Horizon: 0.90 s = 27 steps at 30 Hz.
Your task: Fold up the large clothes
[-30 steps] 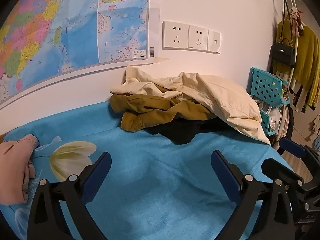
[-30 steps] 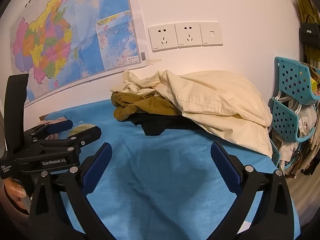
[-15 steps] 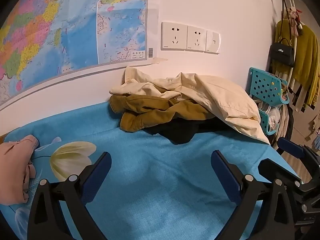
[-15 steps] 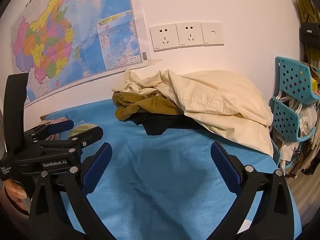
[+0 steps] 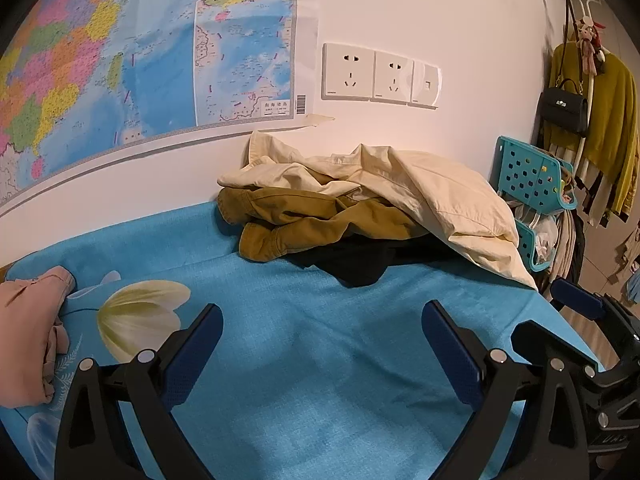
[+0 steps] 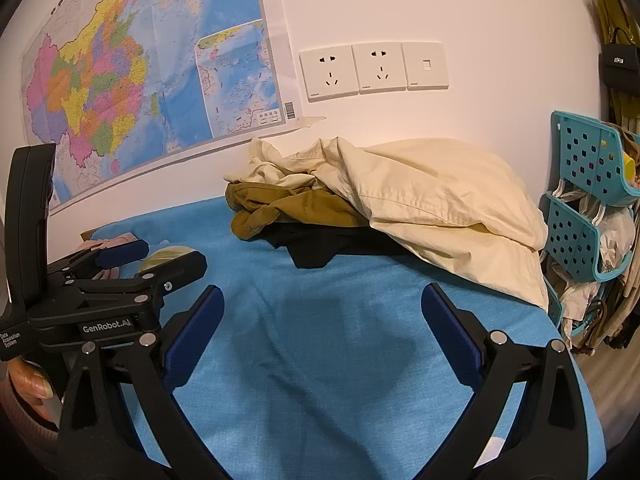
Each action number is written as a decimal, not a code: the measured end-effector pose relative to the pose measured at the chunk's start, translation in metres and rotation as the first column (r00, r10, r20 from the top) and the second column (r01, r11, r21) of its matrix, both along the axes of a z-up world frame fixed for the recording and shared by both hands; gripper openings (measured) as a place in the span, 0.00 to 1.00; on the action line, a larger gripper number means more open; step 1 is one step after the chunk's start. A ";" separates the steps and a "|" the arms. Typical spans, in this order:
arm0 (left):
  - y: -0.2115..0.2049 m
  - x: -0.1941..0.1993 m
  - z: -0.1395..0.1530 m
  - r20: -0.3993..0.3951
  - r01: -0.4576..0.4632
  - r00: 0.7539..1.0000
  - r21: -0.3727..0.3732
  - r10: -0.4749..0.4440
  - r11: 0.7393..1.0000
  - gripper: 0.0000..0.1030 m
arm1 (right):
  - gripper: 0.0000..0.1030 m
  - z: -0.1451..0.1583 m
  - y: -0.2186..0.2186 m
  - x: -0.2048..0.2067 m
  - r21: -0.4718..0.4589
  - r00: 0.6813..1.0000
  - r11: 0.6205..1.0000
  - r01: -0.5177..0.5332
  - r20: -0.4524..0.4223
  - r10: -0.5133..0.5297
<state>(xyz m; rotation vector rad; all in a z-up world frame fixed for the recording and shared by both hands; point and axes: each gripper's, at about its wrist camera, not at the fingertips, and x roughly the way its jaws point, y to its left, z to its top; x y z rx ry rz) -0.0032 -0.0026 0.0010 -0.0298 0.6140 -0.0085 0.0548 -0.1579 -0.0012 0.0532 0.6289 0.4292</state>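
A heap of clothes lies against the wall on a blue cloth-covered table [image 5: 304,360]: a cream garment [image 5: 432,196] on top, an olive-brown garment [image 5: 304,224] under it, a black one [image 5: 352,260] at the bottom. The heap also shows in the right wrist view, with the cream garment [image 6: 432,196], the olive-brown one [image 6: 296,208] and the black one [image 6: 316,248]. My left gripper [image 5: 322,340] is open and empty, short of the heap. My right gripper [image 6: 322,320] is open and empty, also short of it. The left gripper shows in the right wrist view [image 6: 152,256].
A folded pink garment [image 5: 28,332] lies at the table's left end. A teal plastic rack [image 6: 588,200] stands past the right edge. Clothes and a black bag [image 5: 564,108] hang at the far right. A map [image 6: 140,80] and wall sockets [image 6: 372,68] are behind the heap.
Both grippers have drifted slightly; the heap sits a little higher and nearer in both views. Jaws stay open.
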 end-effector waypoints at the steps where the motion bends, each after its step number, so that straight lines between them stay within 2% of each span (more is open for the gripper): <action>1: 0.000 0.000 0.000 -0.001 0.000 1.000 0.000 0.000 1.000 0.93 | 0.94 0.000 0.000 0.000 0.001 1.000 1.000 0.000 0.002 0.000; 27: 0.001 -0.001 -0.003 -0.003 -0.001 1.000 -0.004 0.001 1.000 0.93 | 0.94 0.000 0.001 0.000 0.004 1.000 1.000 0.001 0.003 -0.001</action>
